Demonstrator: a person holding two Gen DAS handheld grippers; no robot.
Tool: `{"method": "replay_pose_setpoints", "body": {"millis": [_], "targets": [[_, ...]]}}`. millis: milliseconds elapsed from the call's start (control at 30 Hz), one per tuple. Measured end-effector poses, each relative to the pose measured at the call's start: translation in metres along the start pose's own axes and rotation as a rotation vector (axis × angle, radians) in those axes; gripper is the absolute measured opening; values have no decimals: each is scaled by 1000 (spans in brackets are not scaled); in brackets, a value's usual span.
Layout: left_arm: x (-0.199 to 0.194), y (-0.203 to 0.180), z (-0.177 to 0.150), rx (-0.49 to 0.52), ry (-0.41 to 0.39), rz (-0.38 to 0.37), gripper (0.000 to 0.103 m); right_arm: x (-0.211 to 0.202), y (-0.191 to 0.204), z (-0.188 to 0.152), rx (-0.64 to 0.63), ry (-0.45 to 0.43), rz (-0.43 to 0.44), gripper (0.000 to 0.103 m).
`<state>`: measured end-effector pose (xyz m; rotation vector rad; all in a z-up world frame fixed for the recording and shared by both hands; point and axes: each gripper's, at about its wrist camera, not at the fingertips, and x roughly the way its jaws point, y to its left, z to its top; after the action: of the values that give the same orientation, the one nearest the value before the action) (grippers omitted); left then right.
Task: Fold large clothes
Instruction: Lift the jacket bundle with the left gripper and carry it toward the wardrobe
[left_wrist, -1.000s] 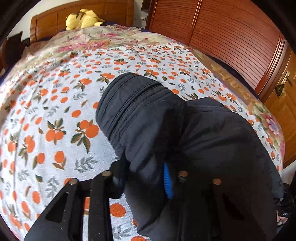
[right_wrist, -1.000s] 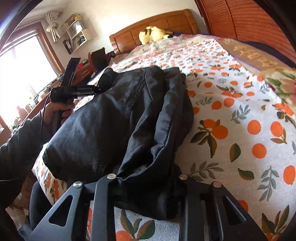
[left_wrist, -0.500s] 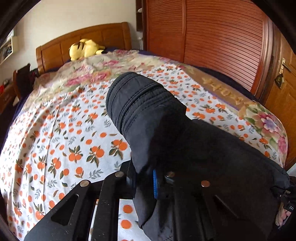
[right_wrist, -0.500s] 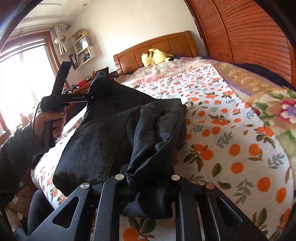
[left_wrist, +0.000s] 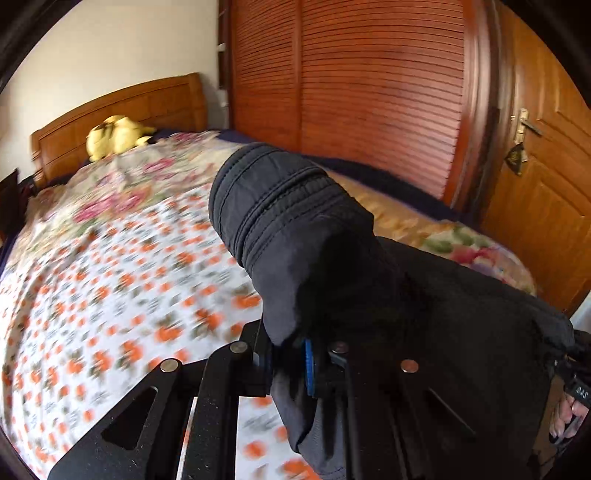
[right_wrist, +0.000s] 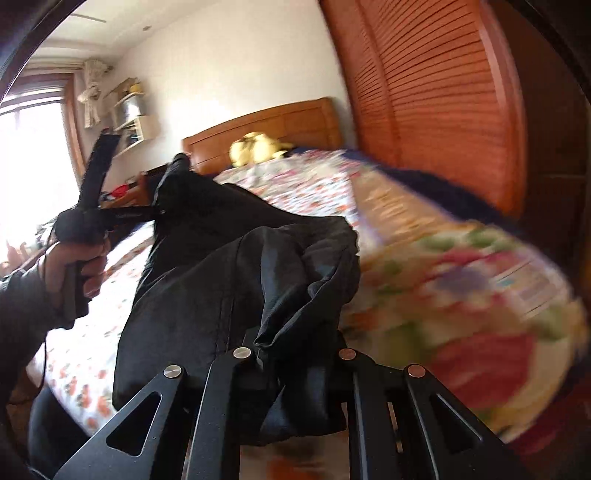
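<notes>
A large black garment (left_wrist: 295, 221) hangs in the air above the bed, with a stitched, ribbed cuff or hem sticking up in front of the left wrist camera. My left gripper (left_wrist: 295, 356) is shut on a bunch of this cloth, and a blue pad shows between the folds. In the right wrist view the black garment (right_wrist: 207, 295) stretches between both tools. My right gripper (right_wrist: 295, 354) is shut on a gathered corner of it. The left gripper (right_wrist: 155, 212) shows at upper left there, held by a hand (right_wrist: 77, 266), pinching the far end.
The bed (left_wrist: 110, 258) has an orange-fruit sheet and a floral quilt (right_wrist: 461, 288) along its right side. A yellow plush toy (left_wrist: 110, 138) lies by the wooden headboard (left_wrist: 122, 110). A slatted wardrobe (left_wrist: 369, 92) and a door (left_wrist: 535, 166) stand close on the right.
Both grippers closed on the black garment and lifted it off the bed. The cloth now hangs between them, and both views have swung up and right towards the wardrobe.
</notes>
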<state>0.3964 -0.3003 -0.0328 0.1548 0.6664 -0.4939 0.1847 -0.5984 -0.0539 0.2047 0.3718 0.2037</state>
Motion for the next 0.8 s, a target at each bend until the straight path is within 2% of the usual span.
{"method": "replay_pose_setpoints", "body": {"millis": [133, 300, 433, 533, 633, 667, 700, 767, 800], "targets": [[19, -56, 29, 37, -39, -53, 13, -19, -45, 22, 8, -27, -119, 14], [50, -117, 60, 59, -48, -126, 13, -54, -93, 41, 3, -57, -268, 13], [78, -160, 62, 98, -18, -172, 13, -74, -119, 38, 11, -52, -379, 14], [86, -179, 55, 123, -24, -167, 13, -70, -135, 24, 56, 0, -414, 15], [89, -180, 49, 120, 2, -136, 14, -62, -140, 18, 69, 26, -468, 21], [86, -176, 47, 118, 6, -141, 15, -60, -139, 21, 75, 25, -480, 28], [86, -175, 47, 120, 9, -144, 19, -61, -138, 22, 83, 21, -503, 31], [79, -171, 43, 154, 15, -131, 25, -63, -128, 27, 83, 3, -561, 46], [73, -168, 40, 166, 7, -121, 31, -68, -125, 31, 82, -23, -577, 47]]}}
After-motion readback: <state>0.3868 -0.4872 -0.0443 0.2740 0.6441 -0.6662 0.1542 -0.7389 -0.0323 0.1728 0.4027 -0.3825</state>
